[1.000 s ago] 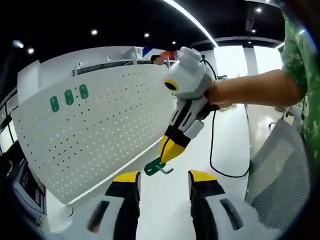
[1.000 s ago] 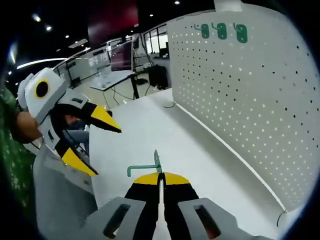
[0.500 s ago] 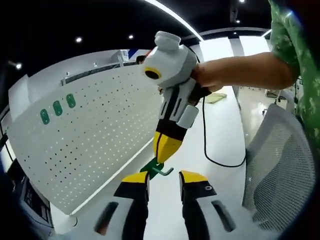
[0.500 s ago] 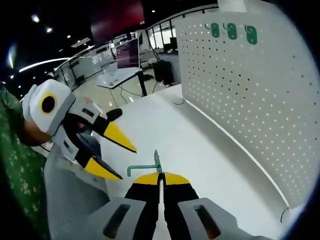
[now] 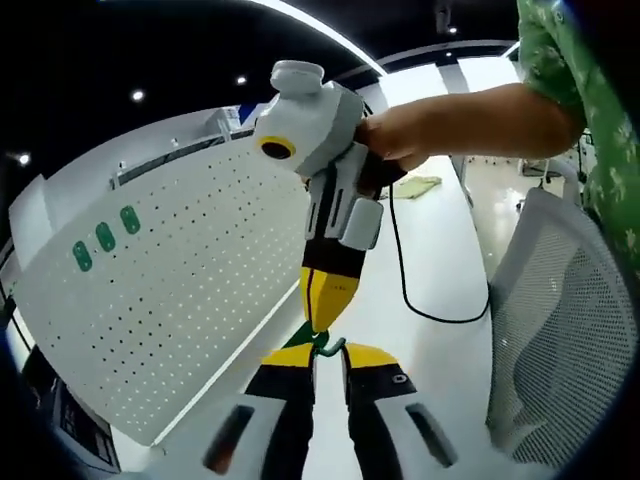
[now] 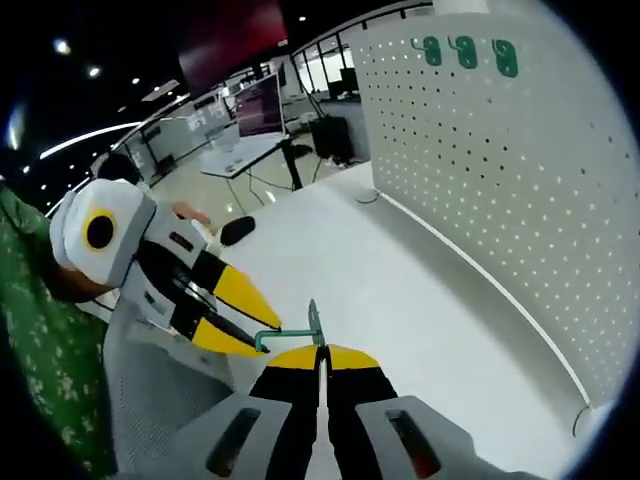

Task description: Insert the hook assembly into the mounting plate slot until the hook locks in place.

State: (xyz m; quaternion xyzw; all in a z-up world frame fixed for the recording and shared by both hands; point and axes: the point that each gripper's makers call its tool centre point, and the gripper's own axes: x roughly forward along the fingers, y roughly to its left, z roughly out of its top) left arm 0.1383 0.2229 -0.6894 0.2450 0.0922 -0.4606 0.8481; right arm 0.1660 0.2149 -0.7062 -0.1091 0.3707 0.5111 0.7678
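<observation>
My right gripper (image 6: 320,355) is shut on a green wire hook (image 6: 285,333), whose bent arm sticks out to the left. In the left gripper view it hangs down from above, yellow tips (image 5: 325,300) pinching the hook (image 5: 325,343). My left gripper (image 5: 328,356) has its jaws drawn close on either side of the hook, with a narrow gap still showing. From the right gripper view, the left gripper (image 6: 265,335) reaches the hook's free end. The white pegboard (image 5: 170,290) (image 6: 500,170) stands upright, with three green hooks (image 5: 105,237) (image 6: 465,50) near its top.
A white tabletop (image 5: 440,330) (image 6: 380,280) runs along the pegboard's foot. A grey mesh chair (image 5: 560,300) (image 6: 150,390) stands at the table's edge. A black cable (image 5: 420,280) trails from the right gripper. A person's bare arm (image 5: 470,110) holds it. Desks with a monitor (image 6: 255,105) stand behind.
My left gripper's jaws have narrowed from wide open to a slim gap and moved up to the hook. The right gripper still holds the hook.
</observation>
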